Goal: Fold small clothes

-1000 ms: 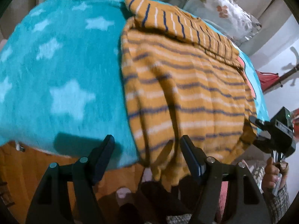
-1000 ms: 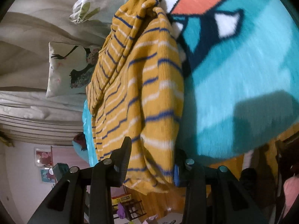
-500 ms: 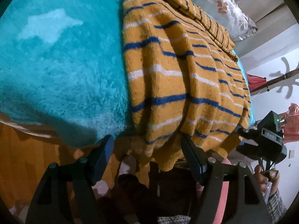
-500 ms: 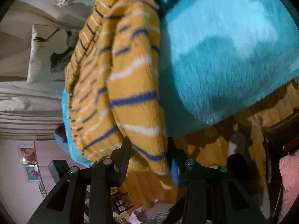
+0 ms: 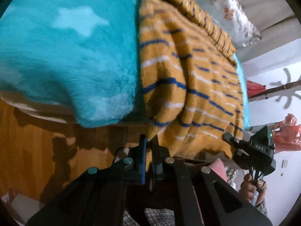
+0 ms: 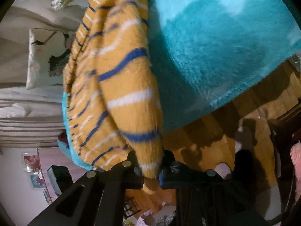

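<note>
A fluffy turquoise blanket (image 5: 65, 52) with pale stars covered the bed. Below its edge was an orange wooden floor (image 5: 28, 141). Floral pillows (image 6: 47, 56) lay against beige bedding. The wall (image 5: 282, 60) was white and carried the shadow of a coat stand. Small pictures (image 6: 31, 163) hung on another wall.

Sweater (image 6: 120, 86) stripes smear with blur; its hem hides between closed jaws.

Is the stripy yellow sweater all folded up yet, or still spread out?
Not folded up yet. The sweater lies stretched along the teal blanket, and the left gripper and right gripper each pinch its near hem.
</note>
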Demonstrator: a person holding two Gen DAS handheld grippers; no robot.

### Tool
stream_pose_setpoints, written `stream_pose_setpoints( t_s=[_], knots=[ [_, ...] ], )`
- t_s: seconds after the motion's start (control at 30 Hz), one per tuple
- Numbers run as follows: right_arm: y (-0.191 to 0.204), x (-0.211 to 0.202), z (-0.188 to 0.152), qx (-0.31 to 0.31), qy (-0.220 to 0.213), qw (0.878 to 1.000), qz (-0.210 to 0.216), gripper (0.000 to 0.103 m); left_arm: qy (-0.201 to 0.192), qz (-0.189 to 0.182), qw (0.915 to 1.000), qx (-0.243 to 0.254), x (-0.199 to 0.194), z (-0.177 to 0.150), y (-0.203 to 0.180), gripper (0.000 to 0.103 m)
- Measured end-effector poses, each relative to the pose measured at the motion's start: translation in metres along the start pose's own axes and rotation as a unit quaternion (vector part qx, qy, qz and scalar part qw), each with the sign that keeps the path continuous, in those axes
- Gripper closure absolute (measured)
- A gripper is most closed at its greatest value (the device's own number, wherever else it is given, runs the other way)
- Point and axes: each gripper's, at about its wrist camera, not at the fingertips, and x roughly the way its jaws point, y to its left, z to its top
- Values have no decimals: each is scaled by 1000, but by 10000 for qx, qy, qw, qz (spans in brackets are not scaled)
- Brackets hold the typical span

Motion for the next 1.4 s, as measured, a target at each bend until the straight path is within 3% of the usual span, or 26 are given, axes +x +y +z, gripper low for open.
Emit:
stream_pose_setpoints(
  t_s=[0.23,0.47,0.67,0.77,0.9,1.03,1.23,1.33,1.4],
  knots=[
    [-8,-79,-16,331,-482,9960,677,93,-343,-194,9991,-160,-66,-14,9,103],
    [34,-76,-3,69,-405,9944,975,93,-972,-143,9952,7,-105,17,-6,103],
    [87,-76,30,-384,-229,9927,1117,93,-1197,252,9921,280,-108,40,-29,100],
    [117,-74,65,-583,-162,9892,1333,93,-1276,376,9910,138,-103,57,-36,85],
    [153,-58,132,-691,-116,9849,1583,93,-1574,617,9855,-130,-103,87,-46,82],
    [176,-29,215,-615,-230,9861,1525,93,-1784,816,9797,-422,-101,115,-57,71],
    [175,46,325,-456,-146,9957,797,93,-1949,1118,9725,-614,-86,151,-80,47],
    [161,84,356,-309,228,9980,501,91,-1863,1151,9741,-564,-70,173,-91,40],
    [151,101,367,-110,470,9975,524,90,-1757,1211,9763,-371,-53,193,-102,34]
  ],
)
